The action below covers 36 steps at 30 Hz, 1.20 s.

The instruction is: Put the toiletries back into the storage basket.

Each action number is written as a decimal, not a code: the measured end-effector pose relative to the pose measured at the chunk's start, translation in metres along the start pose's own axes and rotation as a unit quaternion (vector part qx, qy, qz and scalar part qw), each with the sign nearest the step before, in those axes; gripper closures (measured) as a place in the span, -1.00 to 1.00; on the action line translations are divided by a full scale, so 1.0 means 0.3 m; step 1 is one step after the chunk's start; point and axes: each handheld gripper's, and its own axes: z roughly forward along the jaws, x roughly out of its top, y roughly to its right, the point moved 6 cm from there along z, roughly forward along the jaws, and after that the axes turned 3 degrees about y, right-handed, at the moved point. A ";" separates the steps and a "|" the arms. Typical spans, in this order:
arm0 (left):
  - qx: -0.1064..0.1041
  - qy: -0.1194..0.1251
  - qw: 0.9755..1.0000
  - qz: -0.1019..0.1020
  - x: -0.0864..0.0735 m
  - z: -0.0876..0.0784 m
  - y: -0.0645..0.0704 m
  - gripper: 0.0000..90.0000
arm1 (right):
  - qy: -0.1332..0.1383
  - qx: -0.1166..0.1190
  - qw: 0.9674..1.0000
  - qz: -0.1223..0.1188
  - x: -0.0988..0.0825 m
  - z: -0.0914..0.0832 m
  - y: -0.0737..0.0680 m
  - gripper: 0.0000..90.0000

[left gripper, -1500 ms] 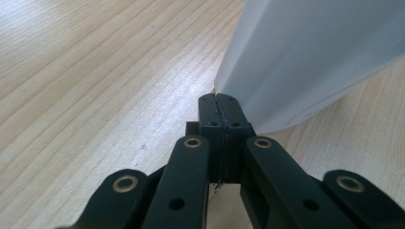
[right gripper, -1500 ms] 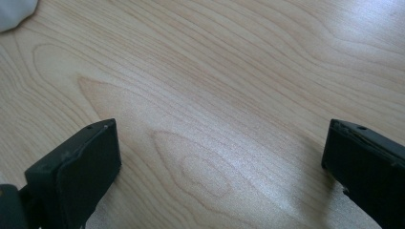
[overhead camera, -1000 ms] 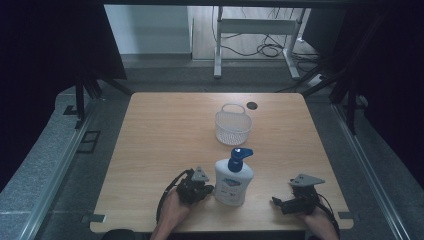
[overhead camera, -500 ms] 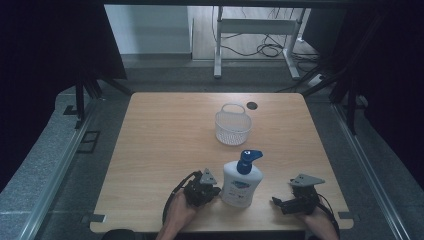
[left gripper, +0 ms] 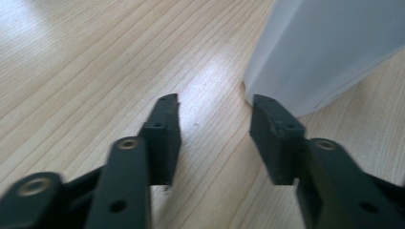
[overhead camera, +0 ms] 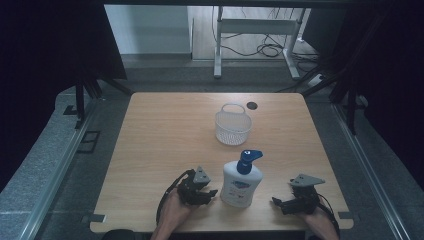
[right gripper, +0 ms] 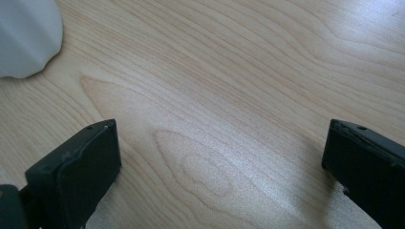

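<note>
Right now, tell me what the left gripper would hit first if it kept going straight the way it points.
Most likely the white pump bottle. The left gripper has just been opening, with only bare wooden table between its jaws; the bottle's base stands just ahead, off toward one jaw. That jaw would probably catch it first, though depth is unclear.

Both grippers are black, each topped by a grey three-cornered plate – the left gripper [overhead camera: 212, 192] trails a looping black cable, the right gripper [overhead camera: 276, 202] another behind its hand. Up close the black jaws are blocky, with round screw holes and brass-coloured pivot pins
</note>
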 end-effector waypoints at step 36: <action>0.034 0.005 0.999 -0.019 -0.110 -0.016 -0.013 -0.72 | 0.034 0.081 0.996 -0.031 0.081 -0.052 -0.085 -1.00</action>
